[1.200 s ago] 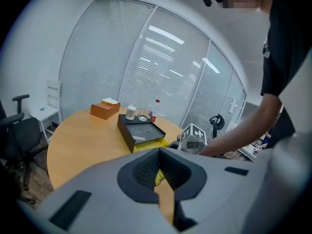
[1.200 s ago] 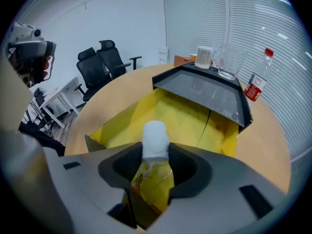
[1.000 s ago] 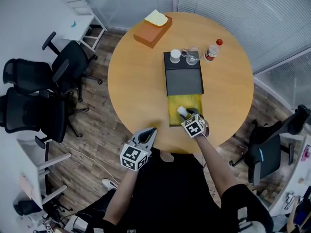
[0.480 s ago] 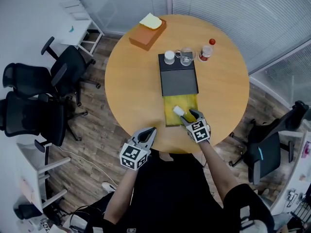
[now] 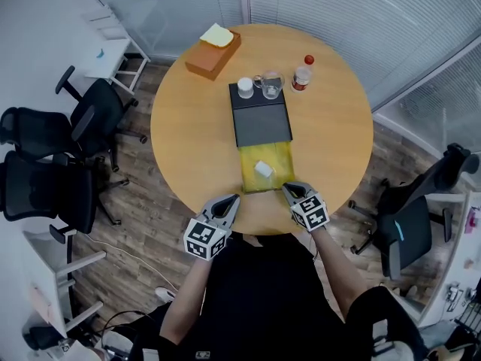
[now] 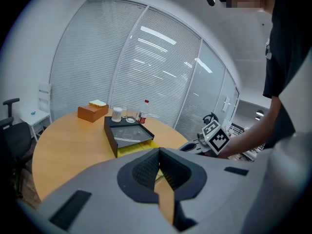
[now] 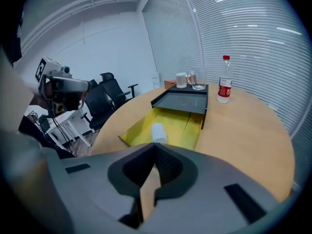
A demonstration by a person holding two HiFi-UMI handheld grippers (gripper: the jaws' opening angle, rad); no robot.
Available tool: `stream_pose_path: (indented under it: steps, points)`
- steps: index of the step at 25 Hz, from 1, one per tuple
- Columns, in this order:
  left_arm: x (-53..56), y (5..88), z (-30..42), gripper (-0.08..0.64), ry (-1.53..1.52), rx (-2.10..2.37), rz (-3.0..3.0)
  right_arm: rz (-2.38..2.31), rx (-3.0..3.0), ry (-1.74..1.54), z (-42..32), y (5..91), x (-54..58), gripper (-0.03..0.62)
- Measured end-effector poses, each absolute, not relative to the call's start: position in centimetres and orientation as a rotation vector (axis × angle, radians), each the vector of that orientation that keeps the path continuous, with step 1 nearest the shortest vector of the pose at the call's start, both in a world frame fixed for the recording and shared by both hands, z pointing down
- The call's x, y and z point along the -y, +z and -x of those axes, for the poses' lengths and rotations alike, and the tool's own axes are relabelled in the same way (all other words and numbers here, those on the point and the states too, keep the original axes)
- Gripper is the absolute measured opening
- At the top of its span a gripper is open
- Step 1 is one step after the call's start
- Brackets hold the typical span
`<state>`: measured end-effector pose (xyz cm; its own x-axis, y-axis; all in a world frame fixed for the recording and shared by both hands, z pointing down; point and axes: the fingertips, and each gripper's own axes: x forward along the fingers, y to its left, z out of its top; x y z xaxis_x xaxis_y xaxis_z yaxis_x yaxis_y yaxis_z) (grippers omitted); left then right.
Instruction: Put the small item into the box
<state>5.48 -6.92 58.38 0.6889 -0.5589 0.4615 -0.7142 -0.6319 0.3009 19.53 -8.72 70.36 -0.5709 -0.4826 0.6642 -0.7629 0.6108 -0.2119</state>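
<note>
Small item lies inside the yellow box.

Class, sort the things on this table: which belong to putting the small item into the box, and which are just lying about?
Job: small white item, yellow box, black sleeve.
Lying about: orange tissue box, water bottle, glass cup, white cup.

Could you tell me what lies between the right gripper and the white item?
Head view: only bare floor of the yellow box separates the right gripper from the white item.
</note>
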Motion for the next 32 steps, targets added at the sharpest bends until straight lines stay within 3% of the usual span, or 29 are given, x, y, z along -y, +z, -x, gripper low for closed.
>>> stream_pose_path:
  steps: [14, 32]
  points:
    - [5.1, 60.5, -7.8, 0.006, 0.480, 0.928, -2.412, -0.925, 2.464, 0.452, -19.8, 62.9, 7.5, 0.005]
    - [6.5, 60.7, -7.8, 0.006, 0.493, 0.935, -2.415, -0.896, 2.454, 0.438, -19.5, 63.3, 7.9, 0.005]
